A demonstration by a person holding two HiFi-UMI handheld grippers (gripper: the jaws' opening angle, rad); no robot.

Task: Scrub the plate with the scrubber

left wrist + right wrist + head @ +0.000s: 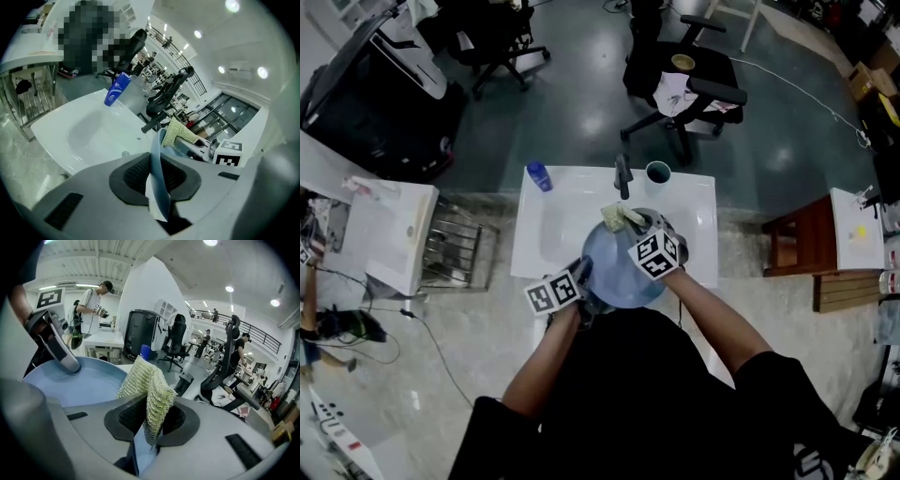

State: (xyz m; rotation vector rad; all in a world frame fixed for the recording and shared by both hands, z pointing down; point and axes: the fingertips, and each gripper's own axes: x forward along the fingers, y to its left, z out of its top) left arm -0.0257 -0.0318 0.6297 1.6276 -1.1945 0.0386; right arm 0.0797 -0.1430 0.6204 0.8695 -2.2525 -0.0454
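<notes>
The plate (614,274), pale blue and round, was held over the near part of a white sink (542,234), tilted with its face up toward the person. Its near left rim stood edge-on between the jaws of the left gripper (584,273), which were drawn in narrow and pressed on that rim from both sides. The scrubber (622,217), a yellow-green mesh pad, sat at the far rim of the plate. It was folded and pinched between the jaws of the right gripper (632,225), closed tight on the mesh, with a free flap sticking out past the pads. In the right gripper view a strip of the blue plate showed just under the pinched fold, and the left gripper's jaws could be seen on the plate's opposite side.

Both of the person's forearms reached in from the near side, the left one bare and the right one in a dark sleeve.

On the far edge of the sink stood a black tap (622,176), with a blue bottle (539,175) to its left and a dark cup (658,172) just to its right. Left of the sink stood a wire rack (455,248), and to the right, well apart, a brown wooden stool (797,234). Beyond the sink, on the dark floor, was a black office chair (684,89) with some items on its seat
</notes>
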